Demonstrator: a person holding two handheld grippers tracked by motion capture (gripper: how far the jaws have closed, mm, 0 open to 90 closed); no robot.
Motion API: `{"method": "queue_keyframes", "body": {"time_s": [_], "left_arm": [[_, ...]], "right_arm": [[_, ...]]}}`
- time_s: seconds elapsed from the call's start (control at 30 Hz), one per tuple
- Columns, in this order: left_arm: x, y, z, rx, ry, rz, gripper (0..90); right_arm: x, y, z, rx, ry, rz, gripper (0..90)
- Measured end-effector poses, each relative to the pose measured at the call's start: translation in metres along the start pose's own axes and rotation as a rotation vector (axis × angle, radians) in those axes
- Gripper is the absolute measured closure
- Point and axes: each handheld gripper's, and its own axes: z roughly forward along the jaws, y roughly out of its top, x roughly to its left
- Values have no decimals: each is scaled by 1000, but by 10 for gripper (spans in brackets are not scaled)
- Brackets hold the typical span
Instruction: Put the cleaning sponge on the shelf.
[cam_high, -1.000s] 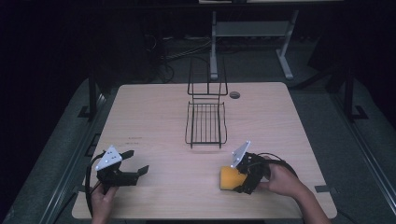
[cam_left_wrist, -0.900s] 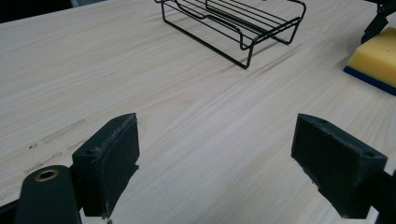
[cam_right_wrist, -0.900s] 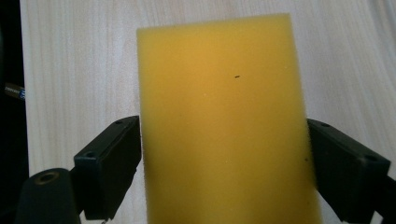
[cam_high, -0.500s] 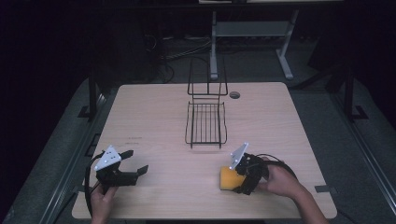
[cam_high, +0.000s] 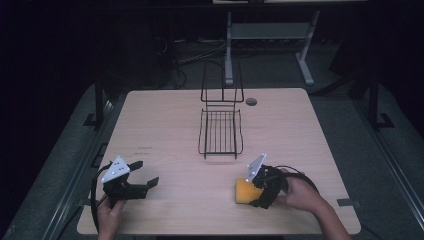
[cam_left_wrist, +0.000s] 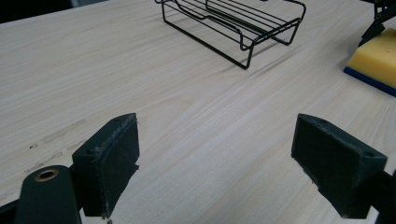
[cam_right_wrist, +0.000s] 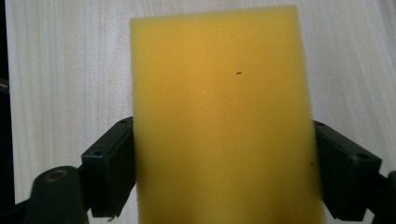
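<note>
Low and right of centre in the high view, the right gripper (cam_high: 256, 192) has its jaws set against the two long sides of the yellow sponge (cam_high: 243, 190), which lies flat on the wooden table (cam_high: 165, 115); in the right gripper view the sponge (cam_right_wrist: 219, 116) reaches from one pad to the other, clamped with little visible squeeze. At the lower left of the high view the left gripper (cam_high: 134, 181) sits idle near the table's front edge, jaws wide apart over bare wood. The wire rack (cam_high: 220, 131), in the middle of the frame, looks like the probable destination. To lift well, I would firm the grip until the foam dents slightly, keep the sponge level, and raise it straight up before carrying it toward the rack.
</note>
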Motion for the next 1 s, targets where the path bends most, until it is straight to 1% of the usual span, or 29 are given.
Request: {"method": "queue_keyframes", "body": {"time_s": [0.3, 0.43, 0.53, 0.7, 0.77, 0.9, 1.0], "left_arm": [[0, 0, -1, 0, 2, 0, 146], [0, 0, 0, -2, 2, -3, 146], [0, 0, -1, 1, 1, 0, 146], [0, 0, 0, -3, 1, -1, 146], [0, 0, -1, -6, 2, -2, 146], [1, 0, 0, -8, 2, -5, 146], [1, 0, 0, -9, 1, -5, 146]], "right_arm": [[0, 0, -1, -2, -3, -5, 202], [-1, 1, -6, -16, -7, -2, 206], [-2, 2, -9, -26, -7, 1, 207], [-5, 7, -14, -38, -10, -9, 208], [-5, 8, -15, -34, -11, -6, 208], [-9, 11, -17, -43, -7, -4, 208], [-11, 15, -20, -35, -11, -7, 208]]}}
